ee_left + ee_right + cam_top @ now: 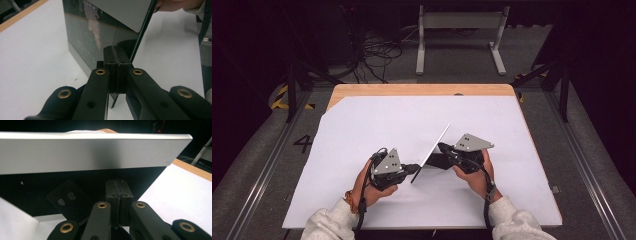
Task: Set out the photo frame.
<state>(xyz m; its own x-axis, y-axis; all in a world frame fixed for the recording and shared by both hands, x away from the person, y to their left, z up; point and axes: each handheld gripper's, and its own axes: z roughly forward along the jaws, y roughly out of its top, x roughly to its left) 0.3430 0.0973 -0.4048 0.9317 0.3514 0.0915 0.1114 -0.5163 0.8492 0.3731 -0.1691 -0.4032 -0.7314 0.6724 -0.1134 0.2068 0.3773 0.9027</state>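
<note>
High view: left gripper (412,169) and right gripper (443,148) each clamped on the tilted panel (432,151).

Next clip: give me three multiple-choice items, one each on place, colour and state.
1. Where is the thin panel? A between the two grippers; B on the floor; C at the table's far edge.
2. What colour is the sheet covering the table? A white; B blue; C red.
3. How is the panel placed? A lying flat; B up on edge; C folded.
Answers: 1 A, the left gripper and right gripper flank it. 2 A, it is plainly white. 3 B, the high view shows it as a thin line.
</note>
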